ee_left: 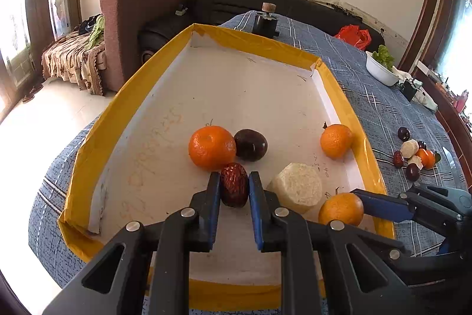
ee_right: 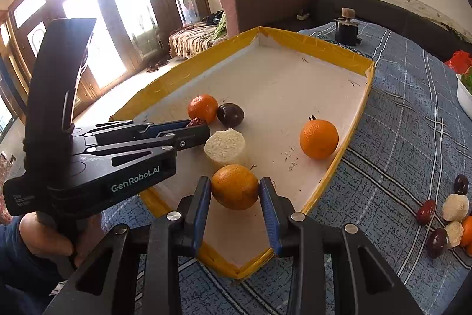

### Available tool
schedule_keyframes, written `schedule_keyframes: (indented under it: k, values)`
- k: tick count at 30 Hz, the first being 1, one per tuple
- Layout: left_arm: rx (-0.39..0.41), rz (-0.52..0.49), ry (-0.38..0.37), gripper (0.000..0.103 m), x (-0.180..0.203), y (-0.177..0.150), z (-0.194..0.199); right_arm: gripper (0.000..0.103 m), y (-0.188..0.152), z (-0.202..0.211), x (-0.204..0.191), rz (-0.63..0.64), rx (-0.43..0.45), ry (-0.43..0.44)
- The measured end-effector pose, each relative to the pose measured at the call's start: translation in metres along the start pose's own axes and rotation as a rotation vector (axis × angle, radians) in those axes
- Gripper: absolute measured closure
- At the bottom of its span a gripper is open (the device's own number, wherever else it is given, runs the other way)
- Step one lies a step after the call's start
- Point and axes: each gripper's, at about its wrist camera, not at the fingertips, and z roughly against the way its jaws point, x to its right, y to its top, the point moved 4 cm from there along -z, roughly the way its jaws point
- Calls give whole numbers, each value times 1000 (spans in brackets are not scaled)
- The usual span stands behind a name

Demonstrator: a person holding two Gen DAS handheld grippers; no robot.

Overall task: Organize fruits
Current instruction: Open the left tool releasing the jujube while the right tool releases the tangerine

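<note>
Yellow-rimmed tray [ee_left: 124, 96]: my left gripper [ee_left: 234, 182] clamps the red date [ee_left: 234, 188]; my right gripper [ee_right: 235, 191] grips the near orange [ee_right: 235, 187].

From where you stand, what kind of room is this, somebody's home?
Most likely a home living room. A brown armchair and a dark sofa stand against the wall, glazed wooden doors let in daylight, and the fruit tray sits on a table under a blue checked cloth.
</note>
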Motion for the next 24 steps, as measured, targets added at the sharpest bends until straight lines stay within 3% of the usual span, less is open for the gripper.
schedule_keyframes:
  k: [5,10,24]
  values:
    - [-1,6,-2,83,1,2,-3,64,-1,0,-1,14,4,-4]
    - [4,1,1,62,3,2,0,58,-2,3,-1,9,9,15]
    - [45,-7,-14,59,17,13,20,55,-4,43,23,-67,105,-1]
